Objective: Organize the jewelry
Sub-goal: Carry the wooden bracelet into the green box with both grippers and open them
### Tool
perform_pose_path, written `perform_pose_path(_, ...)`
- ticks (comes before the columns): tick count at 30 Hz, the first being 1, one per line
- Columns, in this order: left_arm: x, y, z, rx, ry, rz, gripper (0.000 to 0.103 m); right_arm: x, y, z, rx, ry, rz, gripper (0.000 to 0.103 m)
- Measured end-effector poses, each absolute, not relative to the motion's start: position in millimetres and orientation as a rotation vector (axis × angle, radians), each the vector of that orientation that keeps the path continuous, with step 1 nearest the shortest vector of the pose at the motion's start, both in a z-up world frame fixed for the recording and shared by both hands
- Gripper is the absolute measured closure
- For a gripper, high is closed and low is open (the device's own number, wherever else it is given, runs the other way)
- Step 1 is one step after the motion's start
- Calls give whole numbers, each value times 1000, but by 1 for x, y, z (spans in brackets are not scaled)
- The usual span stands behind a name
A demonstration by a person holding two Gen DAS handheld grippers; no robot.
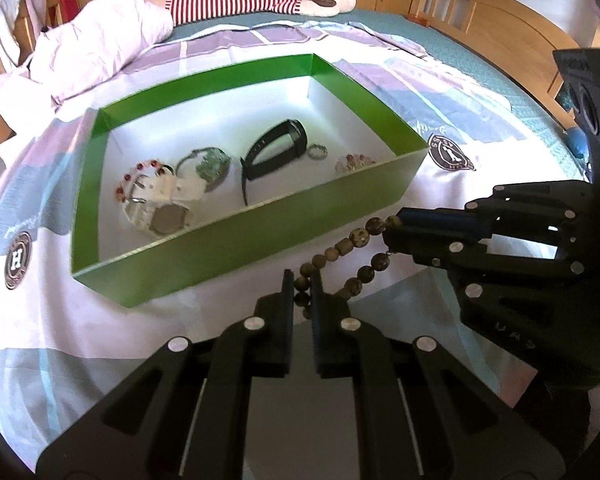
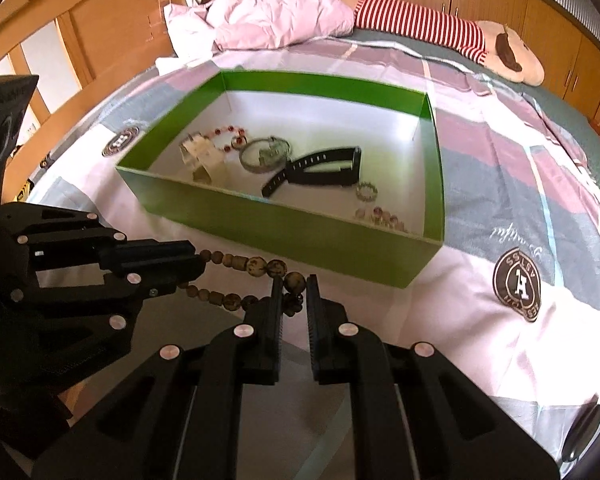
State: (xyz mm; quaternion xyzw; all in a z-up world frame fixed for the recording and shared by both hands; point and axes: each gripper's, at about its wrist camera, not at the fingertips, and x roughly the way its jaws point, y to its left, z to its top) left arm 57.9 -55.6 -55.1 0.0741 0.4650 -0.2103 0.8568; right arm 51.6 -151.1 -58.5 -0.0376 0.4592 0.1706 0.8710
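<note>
Both tongs are on the same item: a brown-and-tan wooden bead bracelet, strung between them just in front of the near wall of the green cardboard box with white floor, above the patchwork bedsheet. Left tongs are narrowed onto one end of the loop, beads caught between the fingers; right tongs are likewise narrowed onto the opposite end, dark beads pinched in the gap. Judged step: carrying the bracelet to the box, not yet over the rim. Next move probably needs both tongs lifted together over the near wall, kept apart enough so the loop doesn't sag onto the rim, then released over bare floor at the near left or far side. Risk: one side letting go early, so the loop swings and snags the wall. Count in box, six pieces: one white chunky watch, one red-and-pale bead bracelet, one thin bangle with green stones, one black fitness band, one small metal ring, one pale pink bead bracelet. One bracelet outside. One box.
</note>
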Motion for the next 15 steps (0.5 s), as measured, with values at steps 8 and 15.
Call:
perform_pose_path(8,57,-53,-13,192,870,-410,95,60,-150,-17,-49,858,364,92)
perform_pose_path(15,92,-44,33,201,797,-354,95,91,-141,28,-73,776,364,92)
